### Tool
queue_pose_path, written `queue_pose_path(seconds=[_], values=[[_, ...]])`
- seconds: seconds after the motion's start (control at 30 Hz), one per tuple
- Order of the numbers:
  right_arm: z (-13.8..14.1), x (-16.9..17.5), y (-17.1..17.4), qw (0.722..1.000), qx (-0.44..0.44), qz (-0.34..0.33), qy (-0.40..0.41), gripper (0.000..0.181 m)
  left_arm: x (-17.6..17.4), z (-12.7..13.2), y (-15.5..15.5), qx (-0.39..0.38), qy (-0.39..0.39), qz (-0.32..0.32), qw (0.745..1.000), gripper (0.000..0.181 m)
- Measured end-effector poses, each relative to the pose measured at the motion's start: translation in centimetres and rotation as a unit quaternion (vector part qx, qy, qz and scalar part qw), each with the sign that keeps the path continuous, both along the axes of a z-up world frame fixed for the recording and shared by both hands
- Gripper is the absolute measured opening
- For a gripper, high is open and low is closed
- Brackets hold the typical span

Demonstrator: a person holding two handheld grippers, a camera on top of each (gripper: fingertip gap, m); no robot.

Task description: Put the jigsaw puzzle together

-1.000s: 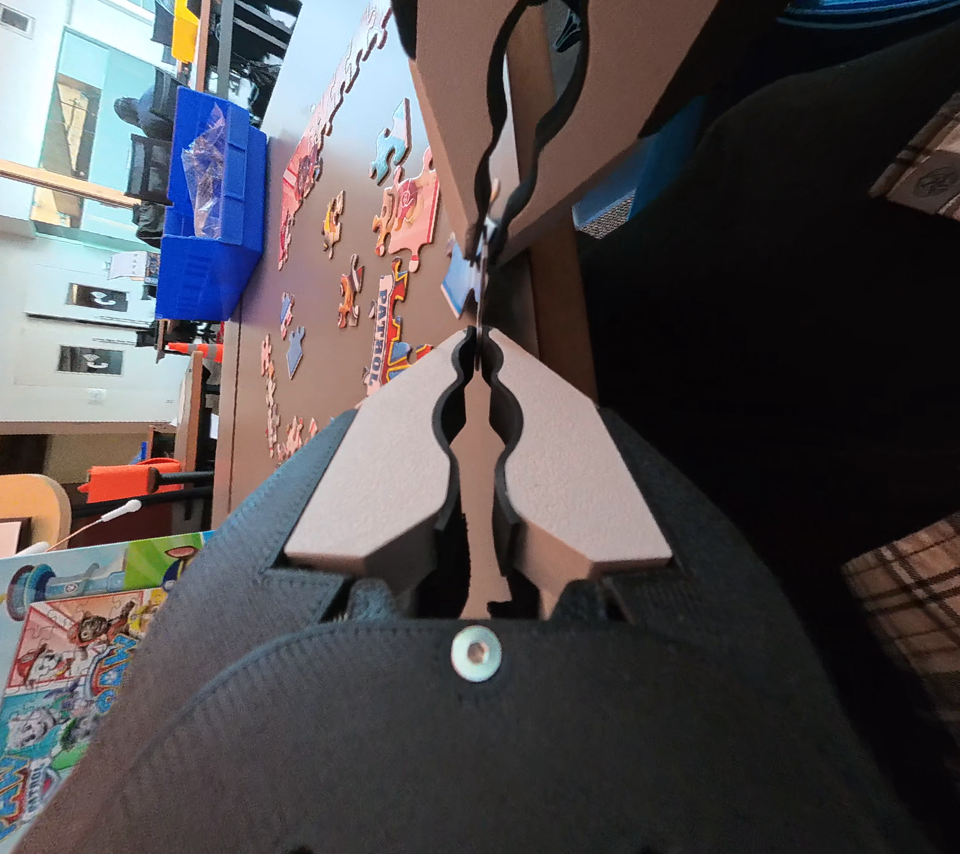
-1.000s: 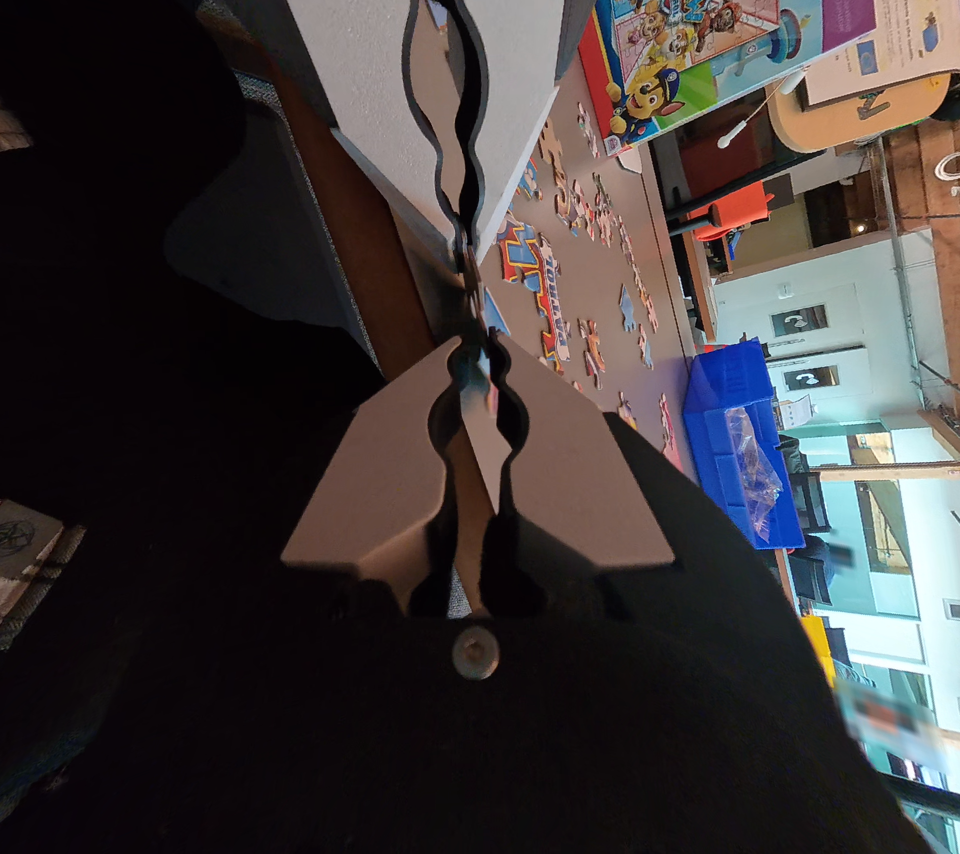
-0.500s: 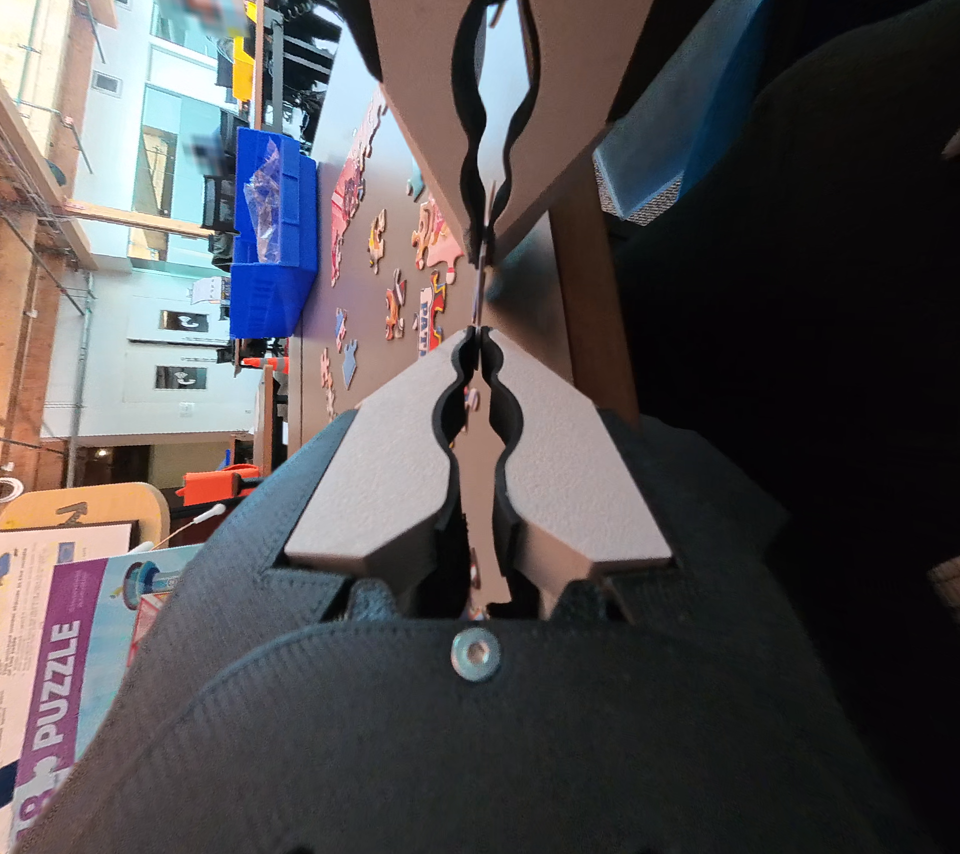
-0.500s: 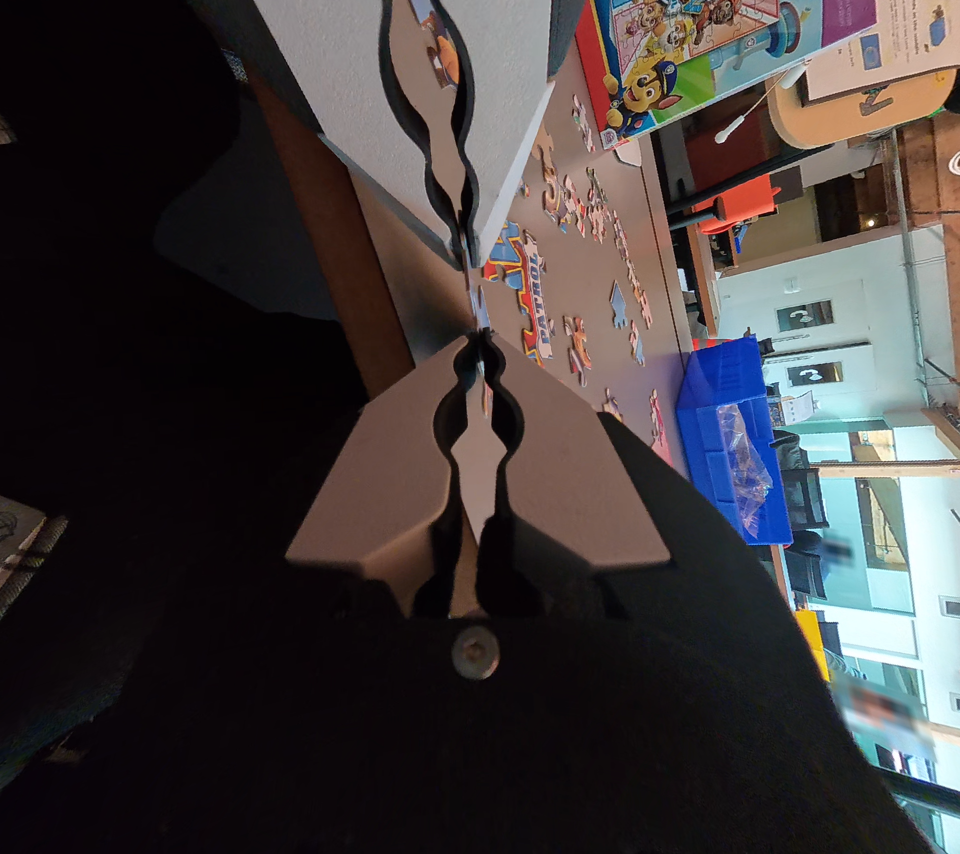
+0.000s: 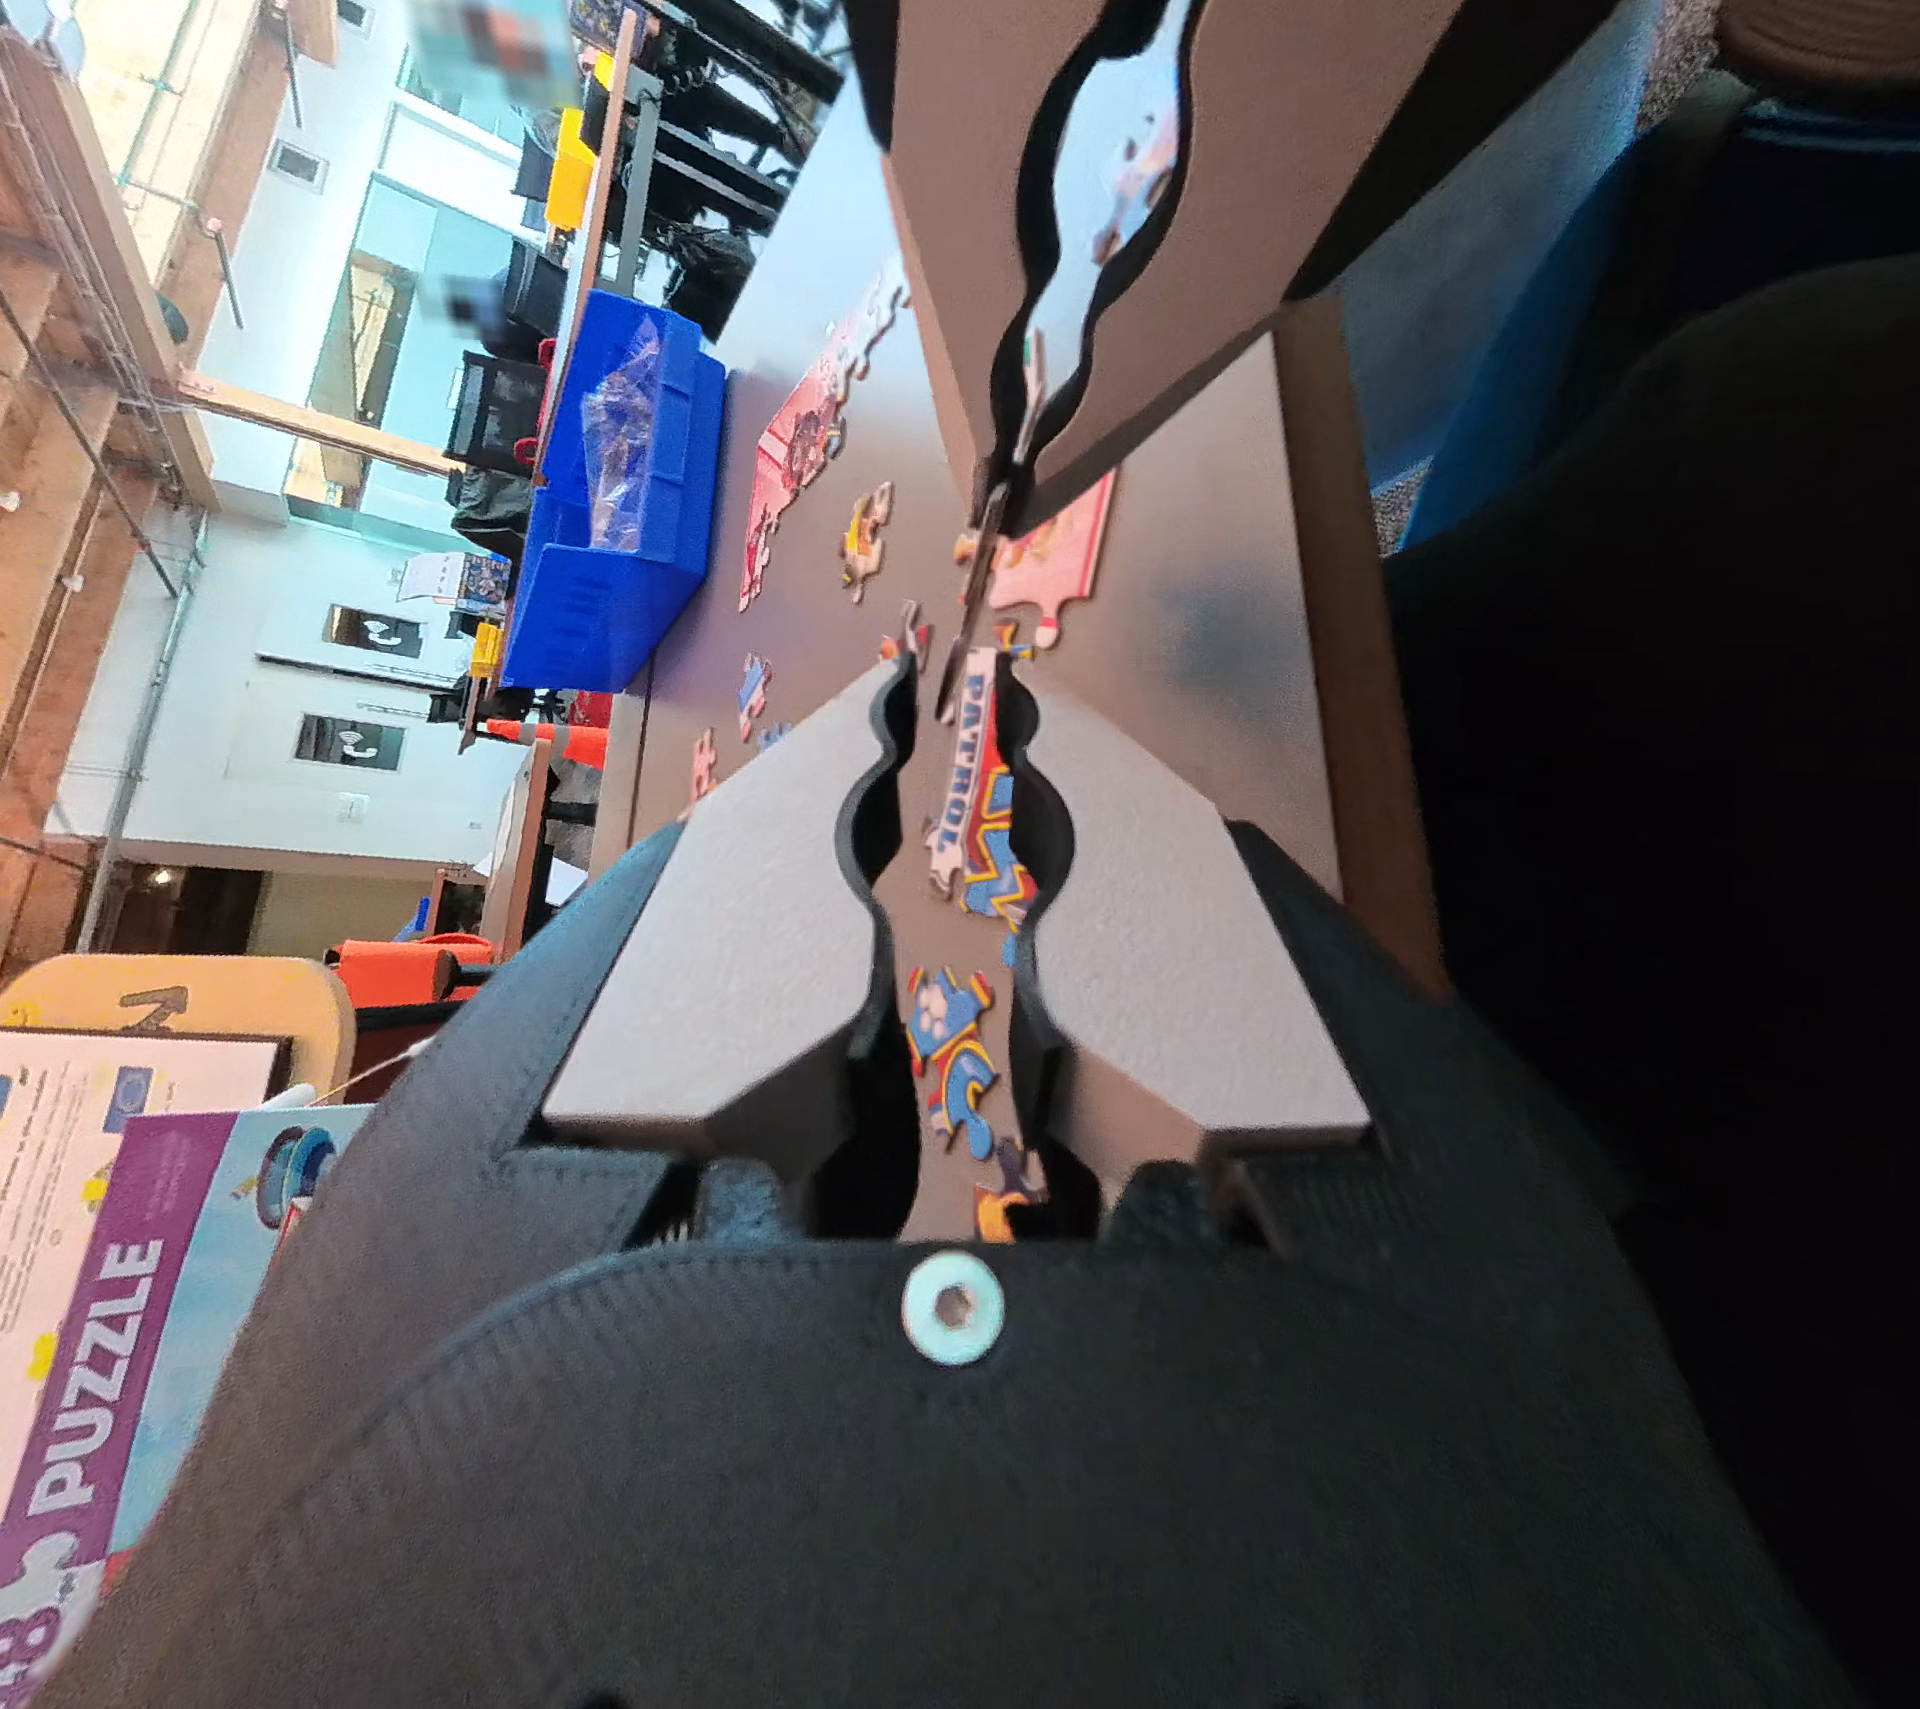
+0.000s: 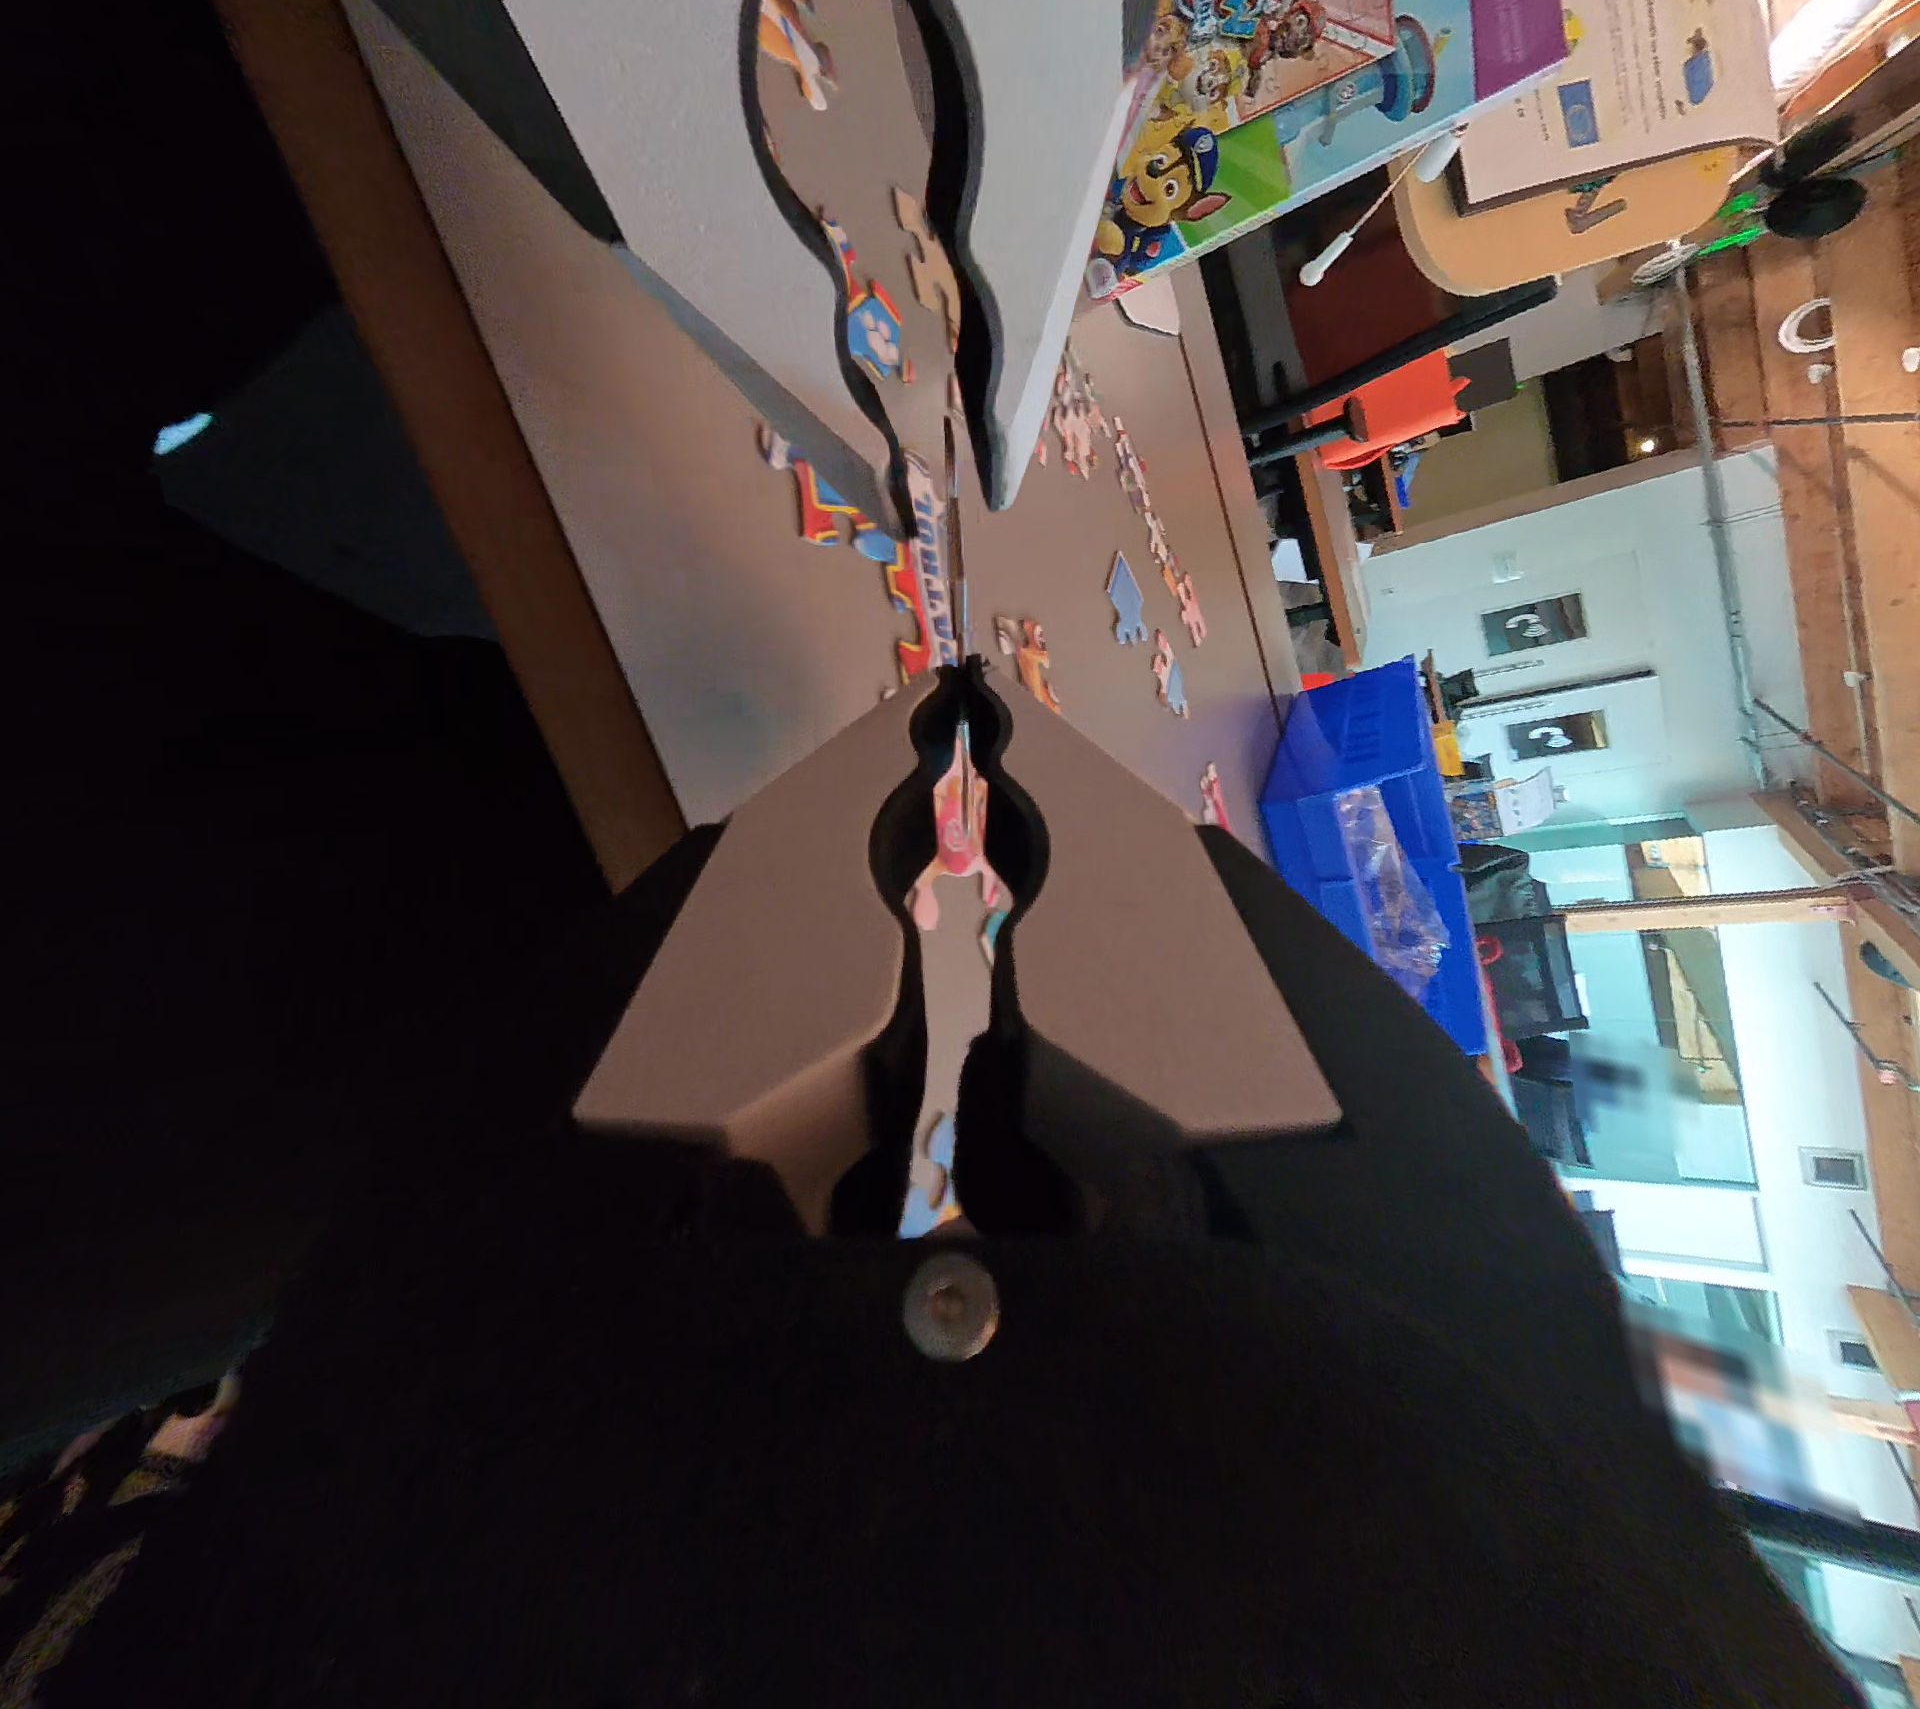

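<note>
Blue bin (image 5: 613, 516) holds a clear plastic bag (image 5: 621, 454)

**A bright workshop behind a grey table**

A grey table (image 5: 1205, 516) with a brown wooden edge fills the middle. At its far edge sits a blue bin (image 5: 613, 516) holding a clear plastic bag. Beyond stand white walls (image 5: 249, 724) with small framed signs, tall glass panes (image 6: 1704, 1025) lit teal by daylight, wooden beams, dark shelving (image 5: 707, 132) with yellow bins, and an orange seat (image 6: 1382, 402).
</note>
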State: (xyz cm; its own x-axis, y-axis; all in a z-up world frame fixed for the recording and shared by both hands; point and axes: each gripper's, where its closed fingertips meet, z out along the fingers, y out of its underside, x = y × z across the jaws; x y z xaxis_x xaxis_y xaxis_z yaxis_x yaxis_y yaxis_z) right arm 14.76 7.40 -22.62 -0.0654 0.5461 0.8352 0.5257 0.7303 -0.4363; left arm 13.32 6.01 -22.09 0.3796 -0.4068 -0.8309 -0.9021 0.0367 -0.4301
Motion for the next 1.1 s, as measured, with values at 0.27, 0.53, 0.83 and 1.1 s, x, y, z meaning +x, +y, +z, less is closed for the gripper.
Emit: queue_pose_path(seconds=[0.27, 0.53, 0.83, 1.1], values=[[2.0, 1.6, 4.0, 0.998, 0.055, -0.026, -0.004, 0.0, -2.6, 0.2, 1.8, -0.059, -0.099, 0.043, 0.992, 0.025], [2.8, 4.7, 10.5, 0.993, 0.096, -0.068, -0.032, 0.0, -0.9, -0.5, 8.3, -0.193, -0.179, 0.065, 0.962, 0.04], [2.5, 6.6, 15.2, 0.991, 0.092, -0.086, -0.046, 0.0, 1.1, -4.0, 17.5, -0.34, -0.262, 0.107, 0.897, 0.033], [1.0, 5.0, 16.6, 0.992, 0.094, -0.051, -0.065, 0.0, -0.9, -5.7, 17.8, -0.365, -0.286, 0.157, 0.872, 0.002]])
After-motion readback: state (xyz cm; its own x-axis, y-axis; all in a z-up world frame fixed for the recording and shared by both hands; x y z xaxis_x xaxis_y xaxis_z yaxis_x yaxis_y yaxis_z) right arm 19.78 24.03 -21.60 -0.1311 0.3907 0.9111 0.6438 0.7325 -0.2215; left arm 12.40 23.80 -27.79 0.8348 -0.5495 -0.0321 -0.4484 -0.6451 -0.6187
